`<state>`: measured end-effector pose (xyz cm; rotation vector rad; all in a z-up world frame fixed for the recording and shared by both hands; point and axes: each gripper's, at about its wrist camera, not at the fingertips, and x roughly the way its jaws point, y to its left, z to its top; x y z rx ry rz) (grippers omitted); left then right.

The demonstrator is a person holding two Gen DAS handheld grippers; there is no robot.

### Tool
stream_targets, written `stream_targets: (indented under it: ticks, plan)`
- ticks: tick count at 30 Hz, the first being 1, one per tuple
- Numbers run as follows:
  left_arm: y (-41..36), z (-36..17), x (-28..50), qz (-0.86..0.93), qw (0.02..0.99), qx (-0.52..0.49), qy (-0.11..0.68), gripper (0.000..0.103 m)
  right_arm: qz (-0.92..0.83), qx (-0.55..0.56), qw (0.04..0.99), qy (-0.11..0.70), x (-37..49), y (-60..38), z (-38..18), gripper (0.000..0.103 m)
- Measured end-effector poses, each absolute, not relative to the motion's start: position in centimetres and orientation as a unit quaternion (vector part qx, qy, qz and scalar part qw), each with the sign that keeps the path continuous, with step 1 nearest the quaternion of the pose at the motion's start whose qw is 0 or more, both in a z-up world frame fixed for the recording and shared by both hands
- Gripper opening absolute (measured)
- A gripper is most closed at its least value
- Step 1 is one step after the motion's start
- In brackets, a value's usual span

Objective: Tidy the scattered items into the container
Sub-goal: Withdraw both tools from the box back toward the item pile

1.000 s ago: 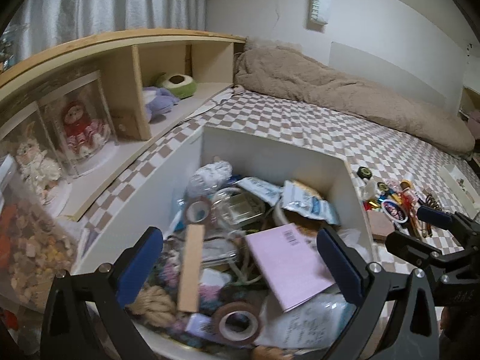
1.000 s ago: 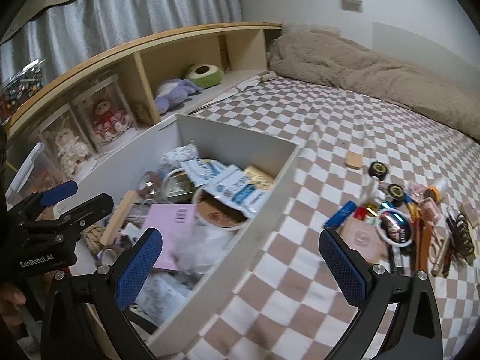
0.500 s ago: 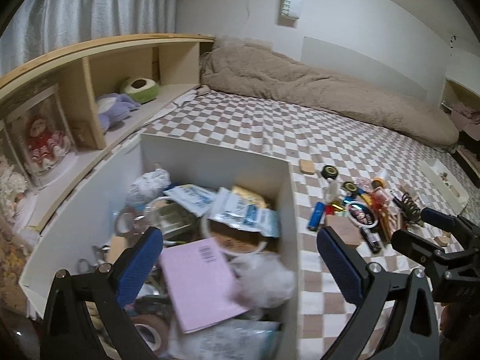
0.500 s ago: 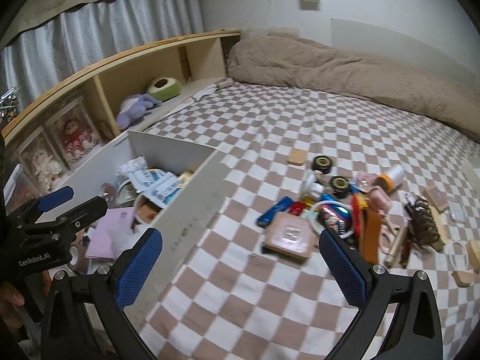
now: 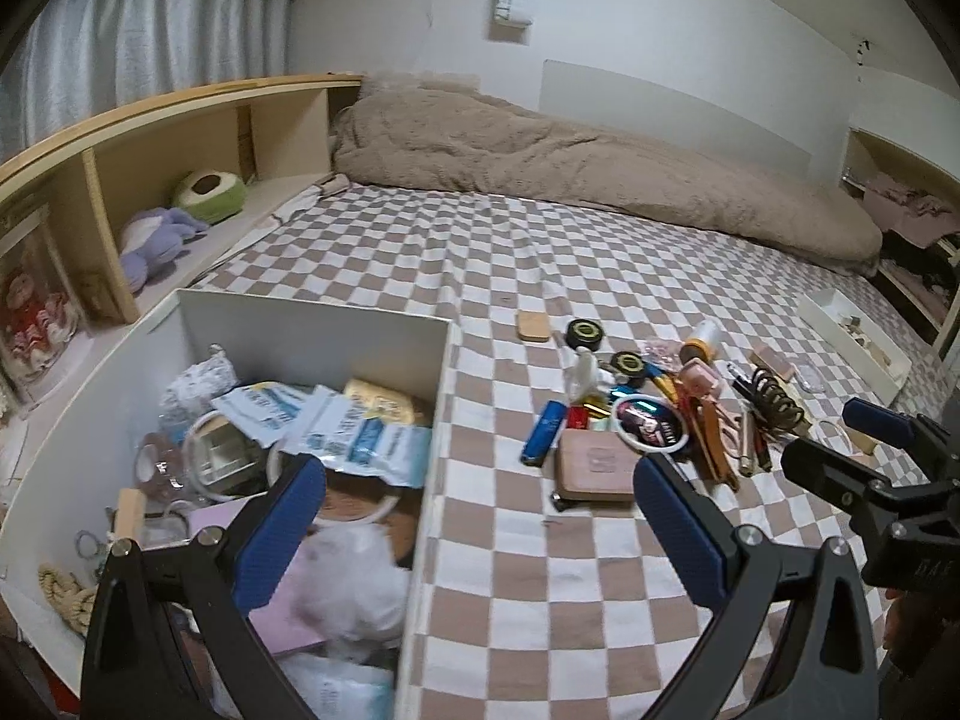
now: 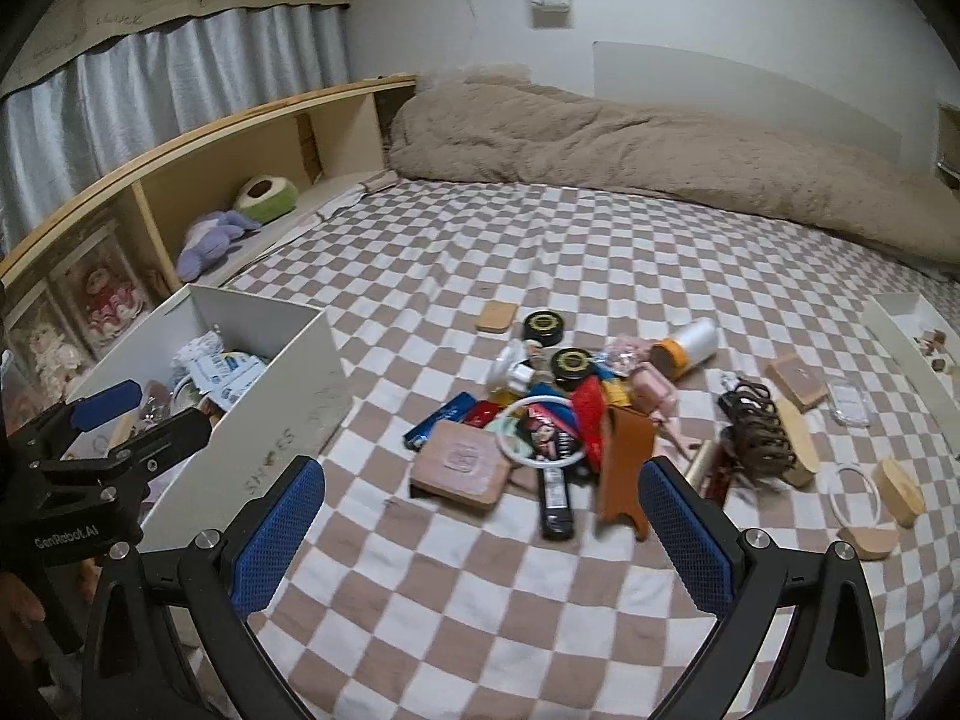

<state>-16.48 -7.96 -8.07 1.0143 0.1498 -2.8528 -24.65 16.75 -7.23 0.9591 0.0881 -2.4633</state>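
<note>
Both claws, left claw (image 5: 480,516) and right claw (image 6: 483,516), are spread wide and hold nothing. One white container (image 5: 300,315), already full, sits on the checkered bed (image 6: 480,600). Right of the container lies the scattered pile: two black round tins (image 6: 543,326), one pink compact (image 6: 462,462), one blue lighter (image 6: 441,417), one white ring (image 6: 543,432). Smaller pieces in the pile overlap and are hard to make out.

A white open box (image 5: 312,324), already cluttered, sits left of scattered small items (image 6: 540,420) heaped on checkered bedding.
</note>
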Motion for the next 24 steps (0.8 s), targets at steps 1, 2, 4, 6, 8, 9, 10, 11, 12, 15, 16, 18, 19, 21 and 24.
stream_targets:
  ticks: [1, 2, 4, 6, 8, 9, 10, 11, 12, 15, 16, 18, 19, 21, 24]
  plan:
    - [-7.6, -8.1, -16.7, -0.94, 0.053, 0.334, 0.049, 0.103, -0.904, 0.351, 0.244, 0.031, -24.8, 17.2, -7.2, 0.103]
    - [-7.3, -8.1, -16.8, -0.94, 0.051, 0.333, 0.049, 0.103, -0.904, 0.35, 0.241, 0.029, -24.8, 17.5, -7.2, 0.103]
    - [-6.7, -8.0, -17.2, -0.941, 0.045, 0.332, 0.048, 0.103, -0.905, 0.35, 0.238, 0.028, -25.0, 18.3, -7.2, 0.103]
    - [-6.1, -8.0, -17.5, -0.942, 0.041, 0.33, 0.046, 0.103, -0.907, 0.349, 0.232, 0.028, -25.1, 19.1, -7.3, 0.103]
    - [-5.5, -8.0, -17.8, -0.943, 0.034, 0.329, 0.044, 0.103, -0.909, 0.349, 0.226, 0.025, -25.4, 20.0, -7.3, 0.103]
    - [-5.2, -8.0, -18.0, -0.943, 0.03, 0.329, 0.043, 0.103, -0.91, 0.348, 0.222, 0.023, -25.5, 20.5, -7.3, 0.103]
    - [-4.9, -8.0, -18.1, -0.943, 0.027, 0.328, 0.041, 0.103, -0.912, 0.346, 0.219, 0.021, -25.6, 20.9, -7.3, 0.103]
    - [-4.6, -8.1, -18.3, -0.943, 0.024, 0.328, 0.04, 0.103, -0.913, 0.345, 0.217, 0.019, -25.7, 21.4, -7.4, 0.103]
    - [-4.3, -8.1, -18.5, -0.944, 0.019, 0.328, 0.038, 0.103, -0.914, 0.345, 0.215, 0.017, -25.9, 21.9, -7.4, 0.103]
    - [-3.3, -8.4, -19.2, -0.944, 0.008, 0.329, 0.036, 0.103, -0.916, 0.344, 0.204, 0.013, -26.3, 23.1, -7.7, 0.103]
    - [-2.9, -8.5, -19.4, -0.944, 0.004, 0.33, 0.035, 0.103, -0.917, 0.345, 0.201, 0.011, -26.4, 23.6, -7.9, 0.103]
    - [-2.1, -8.8, -19.9, -0.943, -0.001, 0.332, 0.032, 0.103, -0.917, 0.347, 0.197, 0.008, -26.7, 24.3, -8.2, 0.103]
    - [-1.8, -9.0, -20.1, -0.942, -0.002, 0.333, 0.029, 0.103, -0.917, 0.348, 0.195, 0.007, -26.9, 24.7, -8.3, 0.103]
    - [-1.0, -9.4, -20.5, -0.941, -0.005, 0.337, 0.019, 0.103, -0.917, 0.35, 0.191, 0.004, -27.1, 25.2, -8.7, 0.103]
    - [0.1, -10.2, -21.1, -0.939, -0.015, 0.342, 0.013, 0.103, -0.917, 0.352, 0.186, 0.003, -27.4, 26.0, -9.4, 0.103]
